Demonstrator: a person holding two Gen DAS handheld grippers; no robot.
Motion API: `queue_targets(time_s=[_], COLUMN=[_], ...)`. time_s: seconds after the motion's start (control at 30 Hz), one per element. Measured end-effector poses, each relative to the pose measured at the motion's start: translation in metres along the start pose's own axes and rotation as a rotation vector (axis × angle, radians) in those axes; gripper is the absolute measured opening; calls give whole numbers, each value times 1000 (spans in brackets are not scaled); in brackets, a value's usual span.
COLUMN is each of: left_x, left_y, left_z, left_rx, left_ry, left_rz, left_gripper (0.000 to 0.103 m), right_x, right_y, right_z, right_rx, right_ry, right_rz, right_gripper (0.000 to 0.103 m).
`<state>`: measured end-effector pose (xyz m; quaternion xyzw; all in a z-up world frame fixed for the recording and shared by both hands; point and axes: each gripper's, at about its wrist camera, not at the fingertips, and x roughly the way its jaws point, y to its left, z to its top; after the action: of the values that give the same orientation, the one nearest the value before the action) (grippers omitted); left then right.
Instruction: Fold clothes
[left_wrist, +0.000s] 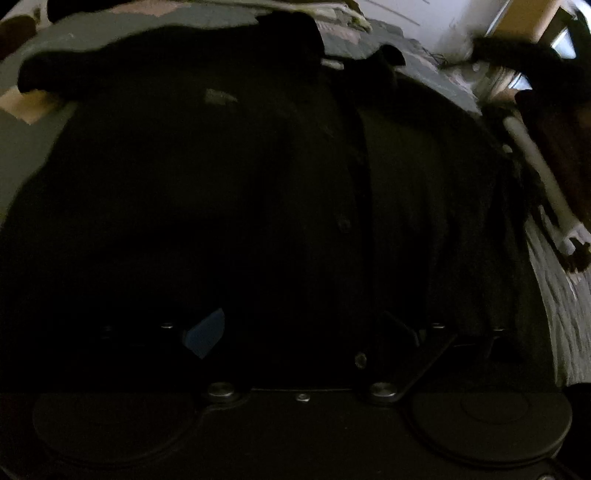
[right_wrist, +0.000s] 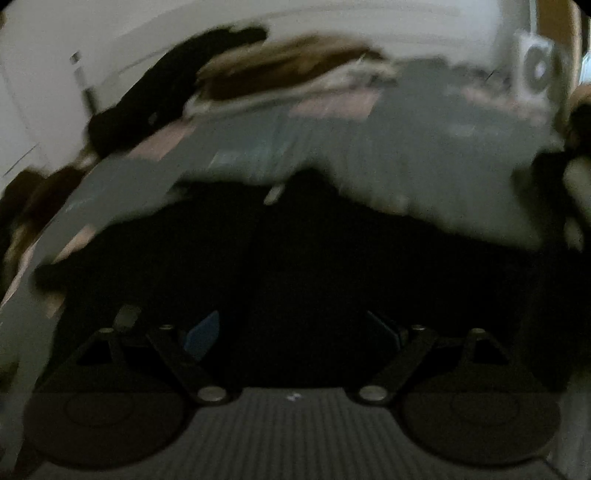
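A black button-up shirt (left_wrist: 258, 166) lies spread on a grey patterned bed cover (left_wrist: 33, 147), its collar toward the far side and its button placket running down the middle. My left gripper (left_wrist: 299, 328) hovers low over the shirt's near part; its jaws stand wide apart with nothing between them. In the blurred right wrist view the same black shirt (right_wrist: 295, 258) fills the lower middle. My right gripper (right_wrist: 295, 328) is over its near edge, jaws wide apart and empty.
A pile of other clothes (right_wrist: 280, 66) lies at the far side of the bed, with a dark garment (right_wrist: 162, 88) beside it. A white wall (right_wrist: 44, 55) stands behind. A white rod and dark wood (left_wrist: 535, 166) show at the right of the left wrist view.
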<state>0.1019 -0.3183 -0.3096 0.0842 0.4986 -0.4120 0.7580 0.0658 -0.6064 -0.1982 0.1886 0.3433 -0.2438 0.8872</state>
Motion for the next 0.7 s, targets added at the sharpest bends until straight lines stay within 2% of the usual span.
queue_targets(time_s=[0.1, 0.2, 0.33, 0.4, 0.47, 0.53, 0.57, 0.6, 0.67, 0.7], left_x=[-4, -20, -46, -59, -71, -73, -67, -62, -61, -66], left_y=[-7, -10, -5, 0, 4, 2, -2, -5, -2, -2], left_z=[3, 18, 40, 46, 50, 50, 57, 61, 60, 59], left_rx=[57, 70, 51, 22, -7, -26, -34, -41, -52, -55], left_ry=[9, -36, -94, -122, -148, -155, -155, -154, -150, -146], left_rz=[24, 46, 55, 43, 31, 22, 23, 24, 28, 30], left_gripper=[92, 93, 94, 96, 97, 97, 97, 97, 97, 97], right_x=[38, 77, 125, 148, 161, 168, 170, 172, 177, 178], right_y=[10, 21, 38, 48, 52, 52, 50, 48, 44, 39], right_z=[27, 37, 39, 37, 34, 35, 37, 39, 45, 49], right_rx=[-55, -110, -226, -312, -366, -357, -338, -321, -280, -217], right_ry=[-44, -37, 14, 42, 30, 9, -3, -9, 1, 5], right_rz=[-70, -98, -173, -243, -288, -278, -262, -250, -219, -173], right_gripper=[86, 86, 86, 86, 86, 85, 80, 62, 34, 33])
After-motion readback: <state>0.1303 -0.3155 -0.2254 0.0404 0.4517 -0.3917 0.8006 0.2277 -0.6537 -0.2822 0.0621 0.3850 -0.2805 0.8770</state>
